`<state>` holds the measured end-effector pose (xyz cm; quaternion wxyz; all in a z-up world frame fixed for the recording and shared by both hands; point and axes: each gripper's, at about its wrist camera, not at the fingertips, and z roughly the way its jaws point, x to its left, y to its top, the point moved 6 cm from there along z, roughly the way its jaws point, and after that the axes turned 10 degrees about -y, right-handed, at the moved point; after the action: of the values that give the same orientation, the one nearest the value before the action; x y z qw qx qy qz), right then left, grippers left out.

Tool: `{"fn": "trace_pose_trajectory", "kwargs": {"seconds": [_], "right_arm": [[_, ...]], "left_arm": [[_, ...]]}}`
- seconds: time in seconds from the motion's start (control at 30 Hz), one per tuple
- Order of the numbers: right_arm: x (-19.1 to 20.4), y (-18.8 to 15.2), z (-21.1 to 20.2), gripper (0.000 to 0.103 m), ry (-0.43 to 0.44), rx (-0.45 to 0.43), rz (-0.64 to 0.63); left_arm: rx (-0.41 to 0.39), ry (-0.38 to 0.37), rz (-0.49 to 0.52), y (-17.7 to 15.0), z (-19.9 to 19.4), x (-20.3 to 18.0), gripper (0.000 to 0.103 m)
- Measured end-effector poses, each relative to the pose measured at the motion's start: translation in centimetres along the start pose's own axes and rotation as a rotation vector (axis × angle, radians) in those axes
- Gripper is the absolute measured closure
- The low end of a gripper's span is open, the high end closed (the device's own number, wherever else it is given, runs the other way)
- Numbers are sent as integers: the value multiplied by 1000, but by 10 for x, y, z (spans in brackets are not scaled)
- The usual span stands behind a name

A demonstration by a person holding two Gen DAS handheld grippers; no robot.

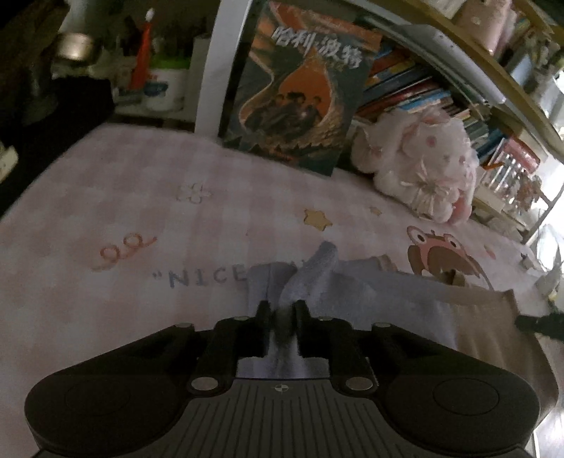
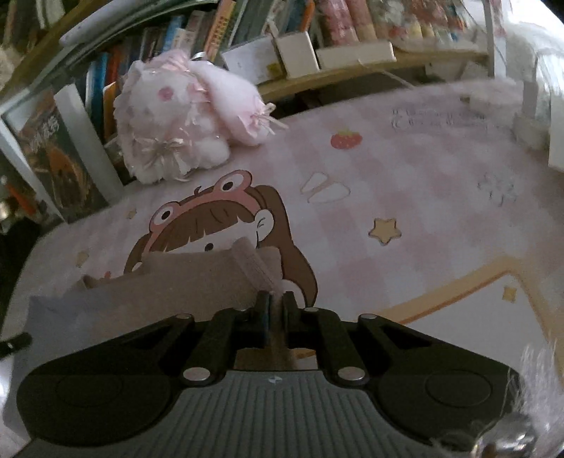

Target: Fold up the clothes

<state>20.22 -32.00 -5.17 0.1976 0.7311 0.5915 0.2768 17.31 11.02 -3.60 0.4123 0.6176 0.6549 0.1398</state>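
A small garment lies on the pink printed mat (image 1: 123, 197), pale blue at one end (image 1: 328, 278) and beige at the other (image 1: 493, 324). My left gripper (image 1: 282, 308) is shut on a bunched-up fold of the blue end. In the right wrist view the beige end (image 2: 197, 282) and a strip of the blue end (image 2: 60, 313) show. My right gripper (image 2: 276, 299) is shut on the beige edge, with cloth pinched between the fingers. The other gripper's dark tip shows at the right edge of the left wrist view (image 1: 539, 326).
A pink plush toy (image 1: 419, 165) (image 2: 183, 116) sits at the back of the mat. A large book (image 1: 299, 88) leans against a white post. Bookshelves (image 2: 218, 31) run behind. White containers (image 1: 162, 88) stand at the back left. White items (image 2: 528, 116) sit at the far right.
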Motion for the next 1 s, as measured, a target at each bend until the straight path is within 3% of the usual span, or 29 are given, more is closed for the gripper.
{"fn": "trace_pose_trajectory", "kwargs": {"seconds": [0.07, 0.13, 0.27, 0.3, 0.33, 0.37, 0.5, 0.6, 0.8, 0.93, 1.0], "right_arm": [[0, 3, -7, 69, -22, -35, -16], [1, 5, -14, 68, -19, -59, -26], [8, 3, -26, 68, -36, -75, -56], [9, 1, -28, 68, -41, -79, -70], [12, -1, -31, 67, -49, -81, -87], [14, -4, -33, 66, -63, -81, -111], [17, -19, -28, 66, -134, -60, -171], [15, -27, -17, 67, -146, -28, -133], [12, -26, -16, 62, -149, -32, -111], [14, -27, -35, 54, -146, -64, -104], [18, -31, -49, 42, -127, -90, -132]], "left_arm": [[-37, 1, 50, 7, -4, -8, 71], [-48, 3, 132, 14, -2, -19, 63], [35, 47, 297, 16, 26, -38, 63], [54, 58, 317, 15, 32, -40, 66], [53, 61, 310, 16, 34, -39, 88], [28, 53, 276, 18, 30, -37, 100], [-24, 63, 164, 23, 21, -27, 99], [65, 96, 149, 13, 42, -16, 98], [25, 62, 81, 12, 33, -7, 87], [-46, 96, 65, 6, -1, -9, 59], [-79, 77, 88, -3, -18, -15, 49]]}}
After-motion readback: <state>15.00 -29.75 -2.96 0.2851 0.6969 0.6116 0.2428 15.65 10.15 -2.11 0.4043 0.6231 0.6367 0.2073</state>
